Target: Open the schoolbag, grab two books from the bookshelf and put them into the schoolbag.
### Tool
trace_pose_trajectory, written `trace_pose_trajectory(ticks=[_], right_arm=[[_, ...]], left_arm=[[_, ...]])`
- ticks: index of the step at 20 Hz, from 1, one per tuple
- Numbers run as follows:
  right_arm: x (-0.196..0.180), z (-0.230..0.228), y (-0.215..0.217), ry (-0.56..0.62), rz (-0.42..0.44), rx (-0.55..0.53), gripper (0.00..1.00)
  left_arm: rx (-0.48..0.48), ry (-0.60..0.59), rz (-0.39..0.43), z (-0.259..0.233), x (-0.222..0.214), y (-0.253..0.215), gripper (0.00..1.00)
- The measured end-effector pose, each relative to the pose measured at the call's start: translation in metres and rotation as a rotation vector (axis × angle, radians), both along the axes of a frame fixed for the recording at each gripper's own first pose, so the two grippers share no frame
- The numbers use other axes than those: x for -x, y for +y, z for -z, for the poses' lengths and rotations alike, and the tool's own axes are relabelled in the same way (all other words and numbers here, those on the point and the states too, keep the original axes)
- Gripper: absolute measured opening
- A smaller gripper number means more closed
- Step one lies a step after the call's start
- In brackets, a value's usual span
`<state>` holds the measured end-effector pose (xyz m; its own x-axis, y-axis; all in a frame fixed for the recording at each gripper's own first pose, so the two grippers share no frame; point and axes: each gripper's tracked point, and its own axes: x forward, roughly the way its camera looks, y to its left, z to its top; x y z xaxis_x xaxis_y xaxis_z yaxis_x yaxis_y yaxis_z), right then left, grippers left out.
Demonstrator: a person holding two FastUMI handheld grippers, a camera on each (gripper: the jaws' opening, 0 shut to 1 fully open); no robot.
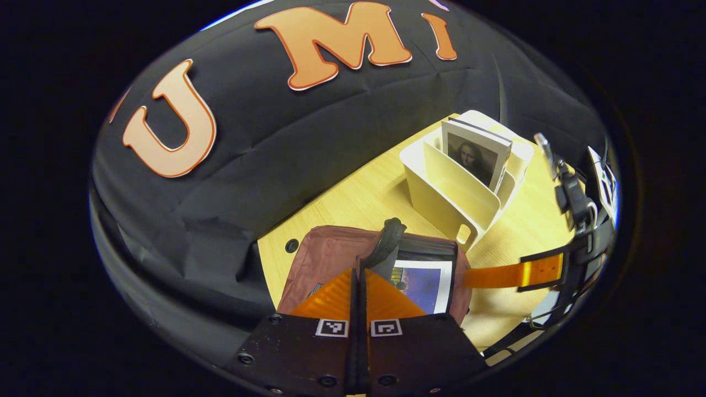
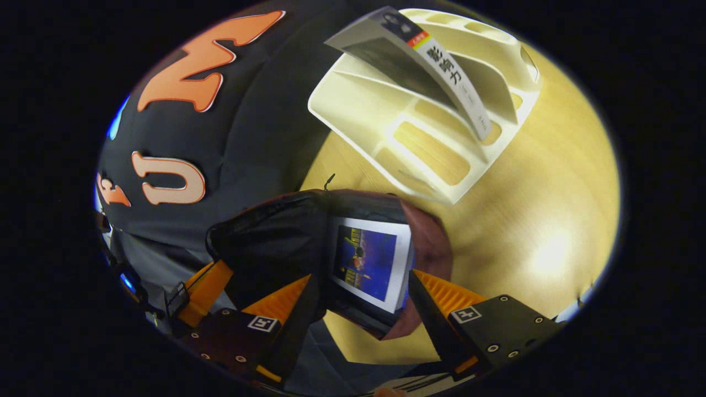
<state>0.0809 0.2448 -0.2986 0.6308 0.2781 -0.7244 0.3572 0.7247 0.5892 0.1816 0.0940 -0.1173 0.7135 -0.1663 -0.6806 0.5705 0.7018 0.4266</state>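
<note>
The reddish-brown schoolbag lies open on the wooden table. A blue-covered book sits inside its mouth. My left gripper is shut on the bag's black strap and holds the opening up. In the right gripper view, my right gripper stands open, its fingers either side of the blue book in the bag. One of its fingers reaches to the bag's right edge. The white bookshelf holds a portrait-covered book, leaning in a slot.
The bookshelf stands just beyond the bag, with bare wooden table to its right and in front. The black cloth wall borders the table's far and left sides. A round hole marks the tabletop near the bag.
</note>
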Motion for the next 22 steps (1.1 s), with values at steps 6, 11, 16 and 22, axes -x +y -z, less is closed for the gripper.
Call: trace_pose_trajectory(ticks=[6, 11, 16, 22], right_arm=[[0.034, -0.053, -0.081, 0.024, -0.125, 0.359, 0.98], [0.013, -0.117, -0.138, 0.067, -0.206, 0.590, 0.98], [-0.051, -0.166, -0.168, 0.087, -0.292, 0.785, 0.98], [-0.143, -0.153, -0.179, 0.157, -0.338, 0.852, 0.98]], left_arm=[[0.013, 0.014, -0.003, 0.008, 0.003, -0.001, 0.01], [0.022, 0.024, -0.013, 0.011, 0.004, 0.006, 0.10], [0.019, 0.038, -0.027, 0.015, 0.003, 0.014, 0.01], [-0.002, 0.059, -0.033, 0.017, 0.002, 0.019, 0.01]])
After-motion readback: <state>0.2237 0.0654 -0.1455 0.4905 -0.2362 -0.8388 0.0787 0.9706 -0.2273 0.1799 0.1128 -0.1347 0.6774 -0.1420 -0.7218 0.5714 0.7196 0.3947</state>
